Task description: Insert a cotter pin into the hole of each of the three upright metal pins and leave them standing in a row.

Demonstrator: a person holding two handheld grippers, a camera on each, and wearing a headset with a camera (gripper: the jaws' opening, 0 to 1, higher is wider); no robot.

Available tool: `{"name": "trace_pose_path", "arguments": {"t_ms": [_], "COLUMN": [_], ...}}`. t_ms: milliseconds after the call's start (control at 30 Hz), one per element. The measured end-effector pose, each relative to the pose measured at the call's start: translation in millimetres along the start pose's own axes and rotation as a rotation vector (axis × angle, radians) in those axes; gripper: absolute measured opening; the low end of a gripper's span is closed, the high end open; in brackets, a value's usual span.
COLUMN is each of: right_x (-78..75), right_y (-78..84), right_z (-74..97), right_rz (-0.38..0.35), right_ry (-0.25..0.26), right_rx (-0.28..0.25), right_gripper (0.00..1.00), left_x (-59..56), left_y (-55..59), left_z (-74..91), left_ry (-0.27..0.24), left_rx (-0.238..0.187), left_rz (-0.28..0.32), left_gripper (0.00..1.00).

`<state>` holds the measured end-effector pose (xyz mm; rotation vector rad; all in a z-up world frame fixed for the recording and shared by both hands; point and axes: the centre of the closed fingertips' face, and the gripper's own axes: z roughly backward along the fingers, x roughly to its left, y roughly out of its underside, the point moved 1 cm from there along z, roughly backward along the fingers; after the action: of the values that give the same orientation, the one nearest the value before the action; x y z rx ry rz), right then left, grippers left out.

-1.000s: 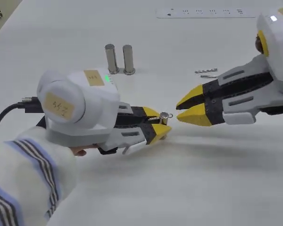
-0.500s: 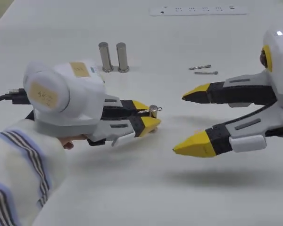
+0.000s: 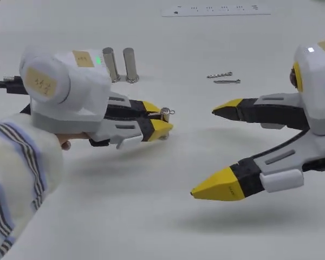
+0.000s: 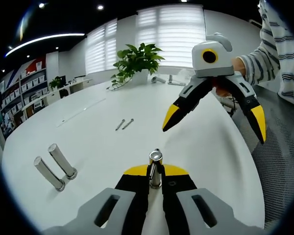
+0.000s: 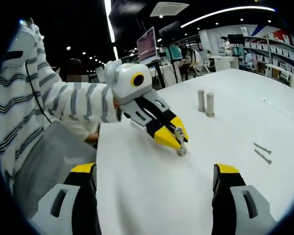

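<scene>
On the white workbench (image 3: 151, 216), far left in the head view: striped sleeve (image 3: 13, 179) behind the left gripper (image 3: 163, 118), yellow-tipped jaws pressed onto the held metal pin (image 3: 164, 114), upright between them. Small wire loop beside that pin's top, too small to make out further. Beyond the gripper body: two free metal pins (image 3: 130, 65), upright, side by side, close but apart. Further right: two loose cotter pins (image 3: 220, 75), lying flat, nearly parallel. Along the far edge: white power strip (image 3: 216, 10). At right: right gripper (image 3: 204, 151), jaws spread wide, gripping nothing, tips aimed toward the held metal pin, well apart from it.

Left gripper view: free metal pins (image 4: 62, 160) at left, held metal pin (image 4: 155, 169) centred in the jaws, right gripper (image 4: 213, 133) facing back.

Right gripper view: left gripper (image 5: 174, 134) left of centre, free metal pins (image 5: 210, 104) beyond, loose cotter pins (image 5: 262, 147) at right.
</scene>
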<state>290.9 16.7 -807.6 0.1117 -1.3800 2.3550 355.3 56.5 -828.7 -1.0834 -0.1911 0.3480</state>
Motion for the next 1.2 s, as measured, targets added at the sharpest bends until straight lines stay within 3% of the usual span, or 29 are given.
{"name": "trace_pose_path", "arguments": {"t_ms": [200,667,933,1033,1200], "right_x": [0.2,0.1,-0.8,-3.4,-5.5], "right_y": [4.9,5.7,1.7,0.7,0.1], "right_z": [3.1,5.5,5.7,5.7,6.5], "right_rz": [-0.018,-0.059,-0.068,-0.065,-0.054], "right_ry": [0.027,0.051,0.065,0.078,0.079], "right_rx": [0.003,-0.015,-0.028,-0.028,-0.020], "right_gripper": [1.00,0.99,1.00,1.00,1.00], "left_x": [5.3,8.5,9.2,8.0,9.9], "left_y": [-3.8,-4.0,-2.8,4.9,7.6], "left_z": [-7.7,-4.3,-3.4,-3.5,-0.6], "left_ry": [0.027,0.048,0.045,0.046,0.026], "left_rx": [-0.021,-0.055,-0.043,-0.011,-0.007], "left_rz": [0.013,0.040,0.034,0.029,0.035], "left_gripper": [0.07,0.07,0.08,0.10,0.17]}}
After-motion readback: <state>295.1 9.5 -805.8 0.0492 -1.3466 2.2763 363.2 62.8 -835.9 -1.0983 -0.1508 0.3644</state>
